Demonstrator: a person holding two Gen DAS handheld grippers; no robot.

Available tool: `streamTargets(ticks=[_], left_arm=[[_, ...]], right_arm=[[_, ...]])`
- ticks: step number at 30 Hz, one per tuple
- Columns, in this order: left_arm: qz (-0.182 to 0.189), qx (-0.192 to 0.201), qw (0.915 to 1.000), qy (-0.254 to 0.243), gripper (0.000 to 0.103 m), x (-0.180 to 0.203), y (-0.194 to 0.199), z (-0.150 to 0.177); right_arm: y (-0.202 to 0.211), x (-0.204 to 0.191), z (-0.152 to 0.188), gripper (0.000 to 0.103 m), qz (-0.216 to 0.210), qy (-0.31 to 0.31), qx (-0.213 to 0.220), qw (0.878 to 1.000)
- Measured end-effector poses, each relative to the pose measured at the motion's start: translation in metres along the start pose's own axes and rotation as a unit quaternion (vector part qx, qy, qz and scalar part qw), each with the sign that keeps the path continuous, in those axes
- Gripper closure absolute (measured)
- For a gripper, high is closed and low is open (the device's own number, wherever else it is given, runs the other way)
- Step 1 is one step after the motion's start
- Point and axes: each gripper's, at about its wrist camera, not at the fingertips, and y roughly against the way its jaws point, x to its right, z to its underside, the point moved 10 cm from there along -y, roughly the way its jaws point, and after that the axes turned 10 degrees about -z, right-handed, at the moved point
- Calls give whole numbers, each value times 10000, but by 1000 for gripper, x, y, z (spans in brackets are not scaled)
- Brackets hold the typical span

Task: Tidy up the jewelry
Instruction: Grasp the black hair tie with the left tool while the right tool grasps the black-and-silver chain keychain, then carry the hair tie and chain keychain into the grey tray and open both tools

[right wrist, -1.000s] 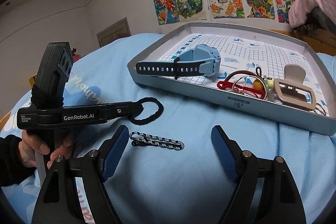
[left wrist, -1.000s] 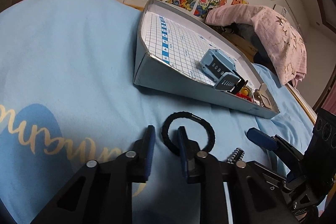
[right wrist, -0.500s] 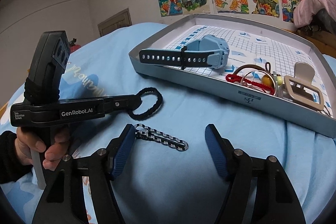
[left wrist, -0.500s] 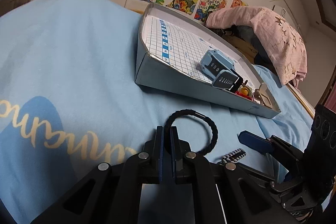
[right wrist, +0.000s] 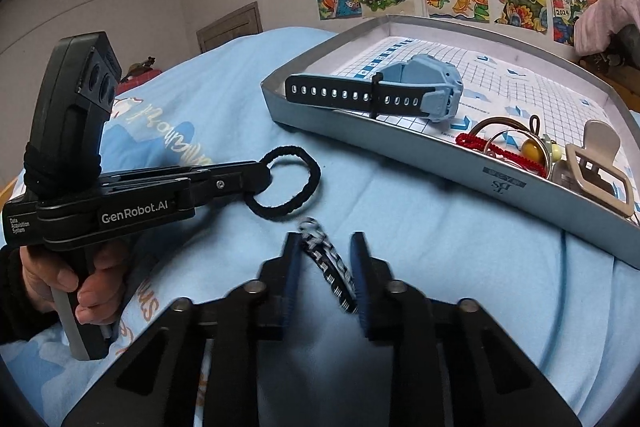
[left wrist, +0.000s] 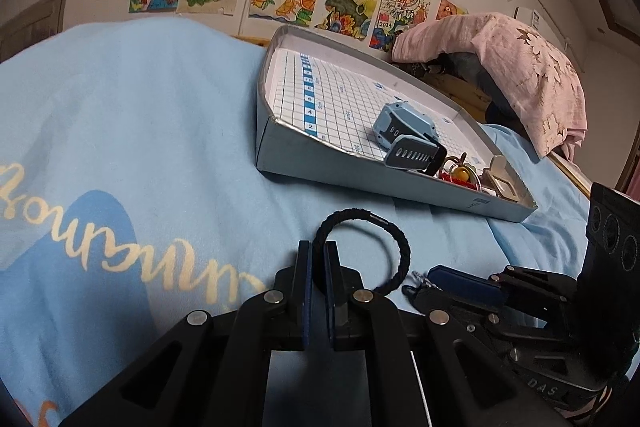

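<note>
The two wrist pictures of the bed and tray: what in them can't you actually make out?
- Striped chain, right wrist view: motion-blurred between the right tongs, so a firm grip can't be judged; in the left wrist view those tongs hide most of it.
- Black hair tie, left wrist view: the left tongs cover its near part.
- Trinkets beside the watch, left wrist view: half hidden by the tray wall, too small.
</note>
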Motion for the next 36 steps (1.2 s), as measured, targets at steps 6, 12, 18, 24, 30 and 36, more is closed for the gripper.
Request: streamTargets(ticks=[6,12,18,24,30,36], left_arm=[[-36,153,9999,-48,97,0,6,-2],[-63,336,9994,-49,98,-1,15,-5],[-121,594,9981,-68,98,-2,31,-14],[-62,749,9972,21,98,3,51,-41],[-311,949,9948,177,98,9,52,-89],[-544,747,9952,316,98,13,8,-107]], right_arm=[[1,2,-1,91,-14,-18,73,10000],[7,5,-4,91,-1,-76,259,9996],[16,8,-9,91,21,-127,541,9985],[29,9,-17,91,10,-195,871,9960],[46,26,-44,91,212,-365,1271,9910],[42,59,-72,91,635,-467,1375,9874]])
